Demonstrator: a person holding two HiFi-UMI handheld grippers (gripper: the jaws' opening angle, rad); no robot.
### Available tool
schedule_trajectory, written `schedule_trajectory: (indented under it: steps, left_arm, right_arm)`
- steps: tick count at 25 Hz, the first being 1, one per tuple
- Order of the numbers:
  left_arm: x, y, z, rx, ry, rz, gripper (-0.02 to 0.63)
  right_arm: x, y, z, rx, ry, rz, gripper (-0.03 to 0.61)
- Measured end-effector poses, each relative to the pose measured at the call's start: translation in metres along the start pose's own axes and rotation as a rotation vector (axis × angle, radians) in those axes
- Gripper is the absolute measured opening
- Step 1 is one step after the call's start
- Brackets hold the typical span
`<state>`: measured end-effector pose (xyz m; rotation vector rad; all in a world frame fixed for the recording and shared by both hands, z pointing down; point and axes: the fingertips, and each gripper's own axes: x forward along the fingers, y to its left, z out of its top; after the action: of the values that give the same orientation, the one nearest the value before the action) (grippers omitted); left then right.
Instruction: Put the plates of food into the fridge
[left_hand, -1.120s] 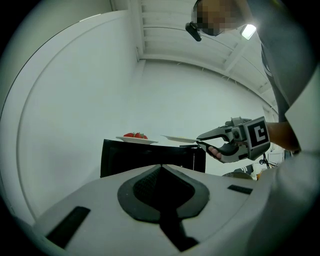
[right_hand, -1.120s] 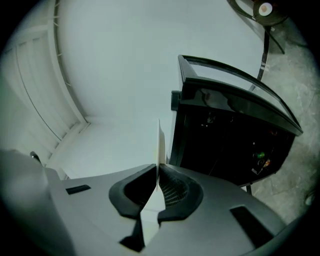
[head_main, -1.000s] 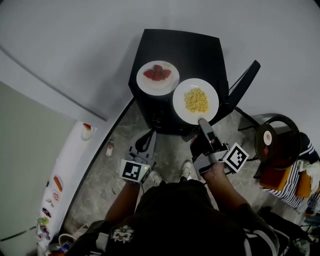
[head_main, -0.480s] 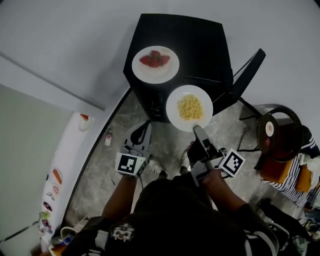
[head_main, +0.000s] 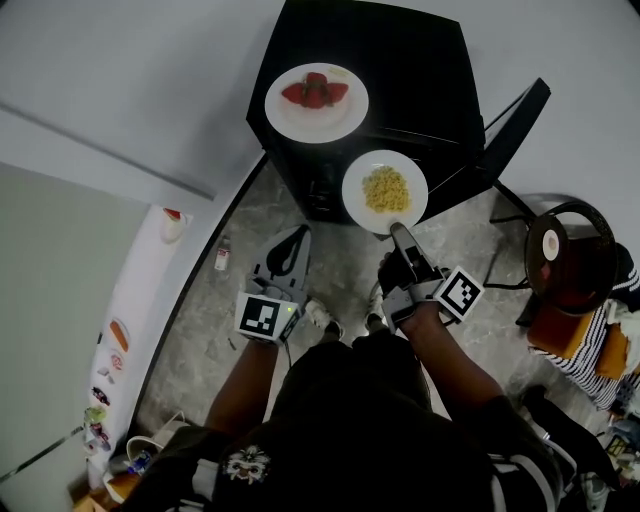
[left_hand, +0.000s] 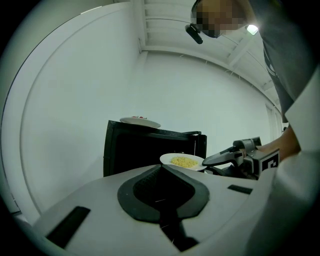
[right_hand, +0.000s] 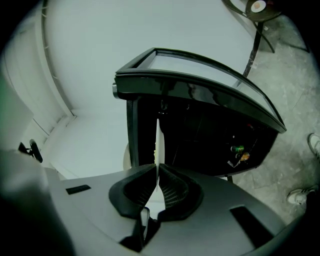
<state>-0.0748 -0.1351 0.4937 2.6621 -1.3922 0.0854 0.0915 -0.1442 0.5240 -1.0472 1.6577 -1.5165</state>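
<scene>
My right claw is clamped on the near rim of the plate of yellow food, which hangs face-up in the air just off the front of the black cabinet. The plate of red food sits on top of it. This feels like thin, stiff crockery: breakable, nose-heavy from one edge, with a loose heap that could slide, so keep it flat. My left claw is closed on nothing.

A white plate of red food is set flat on the black table. A second white plate of yellow food is held level just off that table's front edge, gripped at its rim.
</scene>
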Motion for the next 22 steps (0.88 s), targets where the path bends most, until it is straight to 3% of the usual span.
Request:
schedule_trajectory:
  steps: [7,12,22]
  left_arm:
    - [0.001,0.001,0.005,0.002,-0.015,0.001,0.021]
    - [0.006,0.003,-0.002,0.023,0.017,-0.004,0.021]
    - [0.008,0.003,0.005,0.022,-0.010,-0.002,0.021]
  right_arm:
    - [0.026,-0.031,0.015,0.014,-0.064,0.005,0.035]
    - [0.046,-0.042,0.028,0.025,-0.104,-0.002,0.035]
    - [0.076,-0.054,0.046,0.046,-0.152,-0.025,0.035]
